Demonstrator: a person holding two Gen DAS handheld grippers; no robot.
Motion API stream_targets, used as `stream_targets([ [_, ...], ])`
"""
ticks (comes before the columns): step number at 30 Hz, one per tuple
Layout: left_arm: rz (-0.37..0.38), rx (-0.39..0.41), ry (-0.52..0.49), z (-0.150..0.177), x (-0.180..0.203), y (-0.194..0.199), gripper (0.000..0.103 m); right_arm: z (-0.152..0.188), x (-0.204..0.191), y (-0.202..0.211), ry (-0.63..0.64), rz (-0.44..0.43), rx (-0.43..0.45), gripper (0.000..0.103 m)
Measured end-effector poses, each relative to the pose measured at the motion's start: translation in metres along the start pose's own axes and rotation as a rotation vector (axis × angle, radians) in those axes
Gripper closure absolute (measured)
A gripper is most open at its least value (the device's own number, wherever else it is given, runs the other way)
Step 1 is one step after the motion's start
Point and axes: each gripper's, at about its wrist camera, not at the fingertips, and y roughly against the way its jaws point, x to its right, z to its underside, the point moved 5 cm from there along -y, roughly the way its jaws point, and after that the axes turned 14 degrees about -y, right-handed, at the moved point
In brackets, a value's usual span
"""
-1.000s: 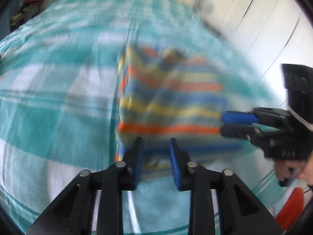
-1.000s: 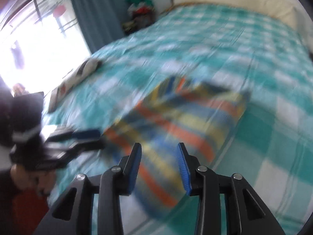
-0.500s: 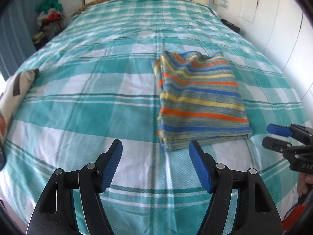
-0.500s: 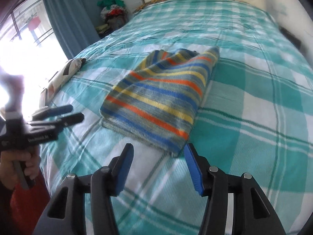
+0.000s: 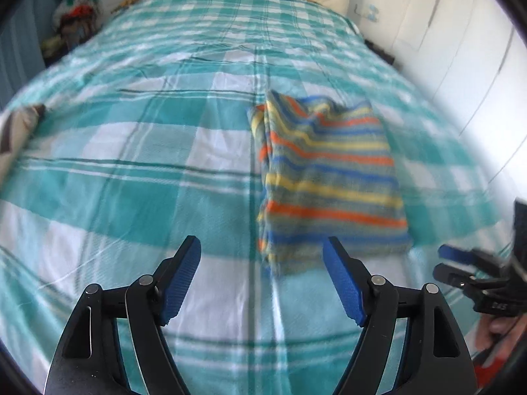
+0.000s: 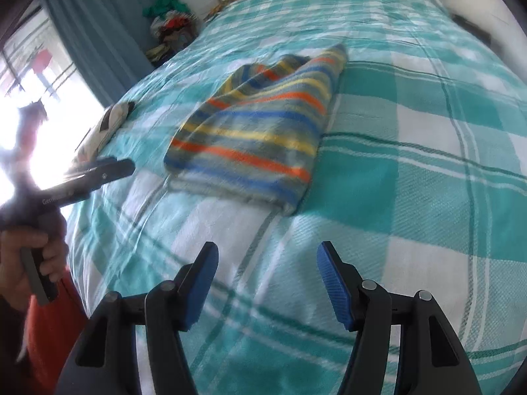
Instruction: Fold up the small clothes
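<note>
A folded striped garment (image 5: 329, 177) (image 6: 260, 131), in blue, orange, yellow and grey bands, lies flat on the teal checked bed cover (image 5: 131, 151) (image 6: 411, 181). My left gripper (image 5: 262, 242) hovers just short of the garment's near edge. Its jaws are opening and nothing is between them. My right gripper (image 6: 268, 247) stands back from the garment's near corner, jaws also opening and empty. Each gripper shows in the other's view: the right gripper (image 5: 441, 259) at the far right, the left gripper (image 6: 122, 164) at the left against the bright window.
A brown and white cloth (image 5: 16, 131) (image 6: 108, 121) lies at the bed's left edge. A heap of clothes (image 5: 75, 10) (image 6: 171, 23) sits past the far corner by a blue curtain (image 6: 98, 33). White cupboard doors (image 5: 461, 65) line the right side. A hand (image 6: 19, 256) grips the left tool.
Both grippers went from nearly shut at the garment's edge to wide open and have drawn back from it. The garment now lies still, folded on the bed.
</note>
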Motion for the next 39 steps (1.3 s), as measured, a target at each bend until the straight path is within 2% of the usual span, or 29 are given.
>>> stream_targets([
  [2,0.068,0.014,0.073,-0.019,-0.017,-0.020,0.021,-0.030,0.015,0.001,-0.098,-0.027,0.046,0.039],
  [4,0.129,-0.013,0.117,-0.038,-0.025,-0.049,0.021,-0.059,0.026,-0.002,-0.173,-0.063,0.081,0.035],
  [6,0.188,-0.033,0.141,-0.054,-0.027,-0.076,0.021,-0.087,0.033,-0.017,-0.239,-0.109,0.074,0.035],
  [9,0.190,-0.075,0.167,-0.065,-0.030,-0.114,0.021,-0.117,0.037,-0.054,-0.340,-0.179,0.031,0.035],
  [11,0.189,-0.127,0.168,-0.064,-0.026,-0.135,0.021,-0.124,0.032,-0.085,-0.364,-0.201,-0.016,0.036],
  [12,0.166,-0.136,0.143,-0.064,-0.022,-0.139,0.025,-0.123,0.028,-0.101,-0.363,-0.203,-0.048,0.046],
  [13,0.136,-0.141,0.085,-0.065,-0.013,-0.140,0.057,-0.119,0.021,-0.113,-0.347,-0.204,-0.075,0.067],
  [14,0.162,-0.150,0.041,-0.067,-0.004,-0.142,0.080,-0.116,0.014,-0.122,-0.304,-0.142,-0.073,0.068],
  [15,0.175,-0.158,0.035,-0.068,0.002,-0.142,0.086,-0.116,0.007,-0.124,-0.254,-0.091,-0.053,0.071],
  [18,0.136,-0.111,0.010,-0.075,0.010,-0.121,0.088,-0.118,-0.016,-0.108,-0.146,-0.022,-0.001,0.075],
  [24,0.179,0.046,-0.023,-0.096,0.023,-0.048,0.089,-0.132,-0.062,-0.044,-0.012,-0.086,0.119,0.075],
  [29,0.172,0.127,-0.035,-0.118,0.019,-0.015,0.088,-0.148,-0.075,-0.010,-0.005,-0.132,0.198,0.075],
  [30,0.168,0.127,-0.041,-0.120,0.019,-0.014,0.087,-0.150,-0.076,-0.010,-0.014,-0.136,0.202,0.075],
  [32,0.128,0.067,-0.055,-0.121,0.022,-0.031,0.074,-0.154,-0.067,-0.017,-0.059,-0.135,0.174,0.070],
  [33,0.081,0.021,-0.070,-0.115,0.022,-0.043,0.057,-0.153,-0.056,-0.028,-0.092,-0.104,0.139,0.061],
  [34,0.014,-0.025,-0.082,-0.106,0.021,-0.050,0.049,-0.149,-0.045,-0.032,-0.110,-0.050,0.123,0.049],
  [35,-0.036,-0.051,-0.095,-0.095,0.020,-0.050,0.049,-0.143,-0.030,-0.037,-0.115,0.043,0.112,0.044],
  [36,-0.065,-0.058,-0.115,-0.081,0.021,-0.044,0.046,-0.135,-0.022,-0.035,-0.111,0.085,0.107,0.044],
  [38,-0.107,-0.054,-0.173,-0.052,0.030,-0.026,0.031,-0.110,-0.015,-0.020,-0.076,0.116,0.099,0.040],
  [39,-0.150,-0.051,-0.199,-0.037,0.035,-0.013,0.018,-0.099,-0.013,-0.012,-0.051,0.145,0.095,0.028],
])
